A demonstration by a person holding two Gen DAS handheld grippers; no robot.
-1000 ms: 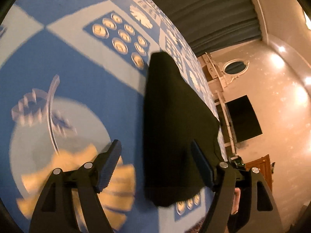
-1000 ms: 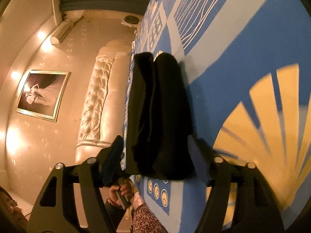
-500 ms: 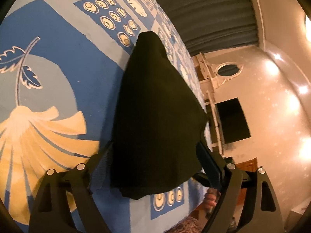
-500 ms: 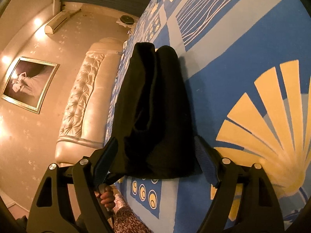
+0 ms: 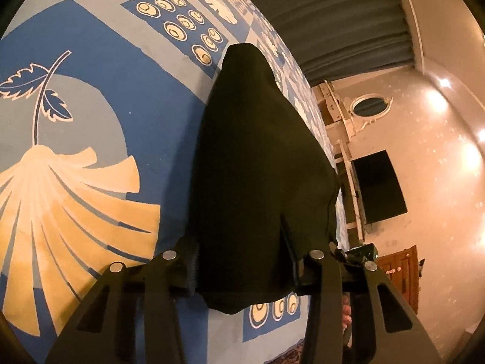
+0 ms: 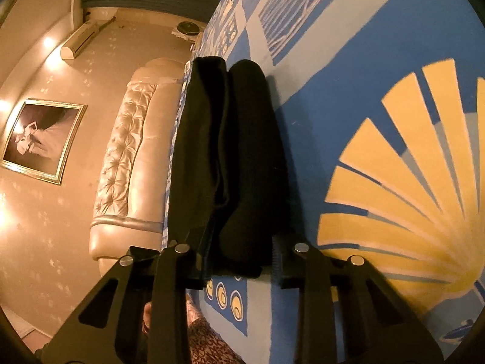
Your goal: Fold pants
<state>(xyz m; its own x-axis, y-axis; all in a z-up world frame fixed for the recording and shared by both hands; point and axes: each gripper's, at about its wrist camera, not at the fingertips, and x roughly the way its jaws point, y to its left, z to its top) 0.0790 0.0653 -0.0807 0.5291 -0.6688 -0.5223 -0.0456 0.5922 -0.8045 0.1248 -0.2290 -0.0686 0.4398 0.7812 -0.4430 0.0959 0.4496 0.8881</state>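
Both grippers' jaws have just closed: left gripper [image 5: 242, 268] and right gripper [image 6: 241, 261] now clamp the near edge of the folded black pants [image 5: 257, 166] on the bedspread [image 5: 91, 106].

Warm, dim indoor light; strong fisheye distortion.
Wall spotlights [image 5: 444, 82] glare near the round mirror [image 5: 370, 106]; the black pants [image 5: 257, 166] lose detail; straight lines curve toward dark frame corners.

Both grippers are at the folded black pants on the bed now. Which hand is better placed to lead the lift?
Right, marginally. The right gripper has just closed squarely across the folded black pants. The left gripper, also just closed, only bunches their near edge.
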